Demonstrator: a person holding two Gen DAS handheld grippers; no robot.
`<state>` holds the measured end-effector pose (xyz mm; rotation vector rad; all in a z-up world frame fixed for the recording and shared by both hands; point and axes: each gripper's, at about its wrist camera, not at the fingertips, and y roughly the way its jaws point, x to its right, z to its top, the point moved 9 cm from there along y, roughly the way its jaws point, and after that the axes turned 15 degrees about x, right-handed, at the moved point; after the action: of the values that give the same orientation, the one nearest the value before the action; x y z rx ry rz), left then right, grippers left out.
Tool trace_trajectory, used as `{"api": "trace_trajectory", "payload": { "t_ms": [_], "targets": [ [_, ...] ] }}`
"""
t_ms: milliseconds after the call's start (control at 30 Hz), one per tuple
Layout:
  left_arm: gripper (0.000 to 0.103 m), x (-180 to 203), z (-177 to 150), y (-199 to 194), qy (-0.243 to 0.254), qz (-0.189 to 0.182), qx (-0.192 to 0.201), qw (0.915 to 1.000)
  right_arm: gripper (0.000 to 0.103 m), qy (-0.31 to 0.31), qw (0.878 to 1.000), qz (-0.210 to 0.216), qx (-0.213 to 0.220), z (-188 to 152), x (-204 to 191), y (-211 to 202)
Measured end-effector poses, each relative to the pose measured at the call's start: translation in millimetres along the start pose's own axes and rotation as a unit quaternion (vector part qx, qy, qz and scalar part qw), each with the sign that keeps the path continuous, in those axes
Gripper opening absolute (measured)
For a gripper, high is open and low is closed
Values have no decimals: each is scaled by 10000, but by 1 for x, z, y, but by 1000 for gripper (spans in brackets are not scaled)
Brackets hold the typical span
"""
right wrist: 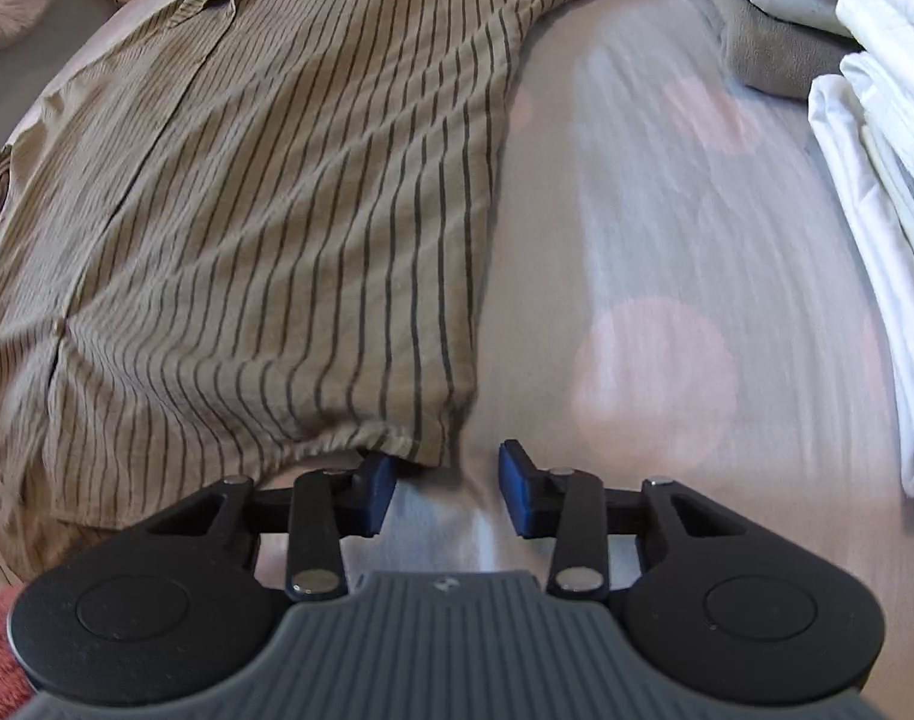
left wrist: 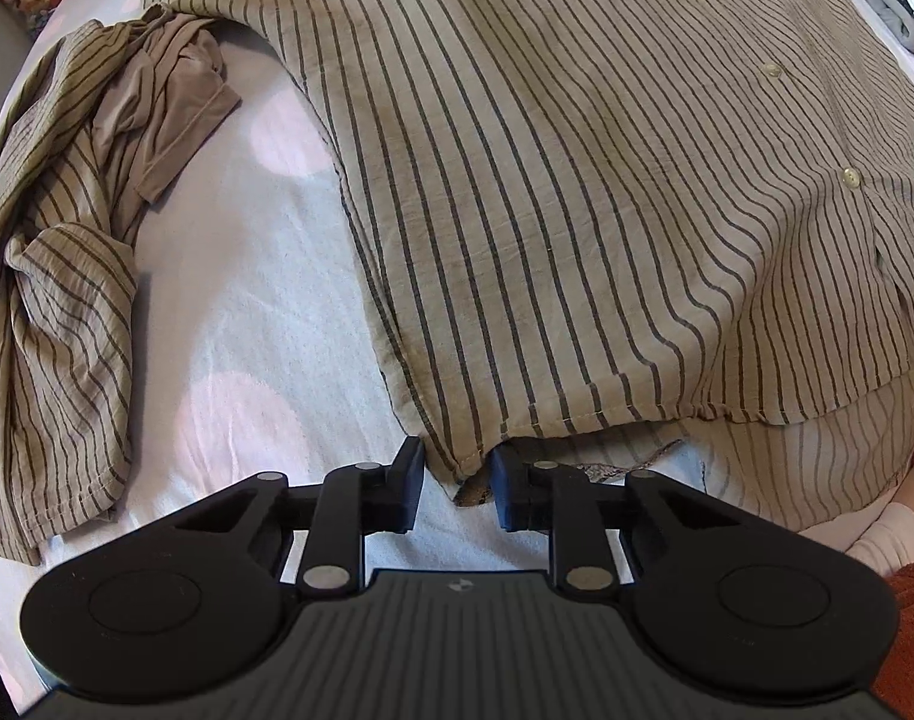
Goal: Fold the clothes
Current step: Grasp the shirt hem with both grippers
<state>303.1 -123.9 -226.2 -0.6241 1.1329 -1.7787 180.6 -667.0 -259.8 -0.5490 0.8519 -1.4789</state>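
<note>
Jaws apart at shirt (left wrist: 577, 210) hem.

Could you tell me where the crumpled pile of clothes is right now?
In the left wrist view, the crumpled pile lies on the bedsheet at far left, left of the spread striped shirt.

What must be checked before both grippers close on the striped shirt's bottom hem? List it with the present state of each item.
1. Left gripper open: ok, fingers apart.
2. Left hem corner between the fingers: ok, it hangs in the gap.
3. Right gripper open: ok, fingers apart.
4. Right hem corner between the fingers: not ok, it sits at the left finger, with the gap mostly over bare sheet.
5. Striped shirt spread flat, buttons up: ok.
6. Crumpled garment apart from the shirt: ok.
7. White folded stack apart from the shirt: ok.
</note>
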Motion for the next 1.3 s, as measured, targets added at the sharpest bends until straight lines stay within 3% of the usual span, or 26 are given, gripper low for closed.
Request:
{"api": "trace_trajectory", "payload": {
  "t_ms": [133, 167, 367, 467, 500, 600, 733, 833, 900, 967, 1033, 1133, 1300],
  "targets": [
    [6, 1, 2, -1, -20, 61, 65, 10000, 4, 222, 9997, -13, 131, 0, 5, -4],
    [2, 2, 2, -2, 20, 92, 50, 9999, 3, 179, 9997, -66, 145, 0, 4, -8],
    [1, -2, 3, -26, 219, 164, -103, 9996, 1, -666, 9952, -710, 103, 16, 6, -41],
    [1, -5, 3, -30, 461, 360, -194, 9981, 0, -1298, 9830, -1298, 62, 25, 19, -45],
    [1, -8, 3, -28, 504, 455, -218, 9975, 0, -1253, 9842, -1249, 70, 25, 23, -43],
    [1, 0, -4, -19, 457, 239, -368, 9980, 0, -981, 9893, -1075, -63, 16, 27, -35],
    [2, 11, -21, -18, 852, 213, -809, 9928, 1, -898, 9943, -553, -136, 6, 2, -41],
    [15, 17, -19, -32, 907, 140, -665, 9936, 8, -762, 9966, -81, -286, 4, -23, -45],
    [19, 24, -11, -45, 898, 56, -393, 9952, 23, -576, 9973, 181, -420, 5, -39, -42],
    [25, 36, -2, -54, 868, -156, -181, 9959, 29, -405, 9967, 419, -571, 6, -54, -38],
    [31, 52, 2, -56, 903, -319, -112, 9953, 29, -321, 9957, 465, -729, 6, -66, -28],
    [32, 73, 2, -51, 1157, -464, -85, 9922, 30, -239, 9955, 297, -864, 6, -72, -10],
    [41, 97, 1, -41, 1471, -610, -65, 9872, 31, -901, 9932, 122, -726, 10, -77, -9]
  ]
}}
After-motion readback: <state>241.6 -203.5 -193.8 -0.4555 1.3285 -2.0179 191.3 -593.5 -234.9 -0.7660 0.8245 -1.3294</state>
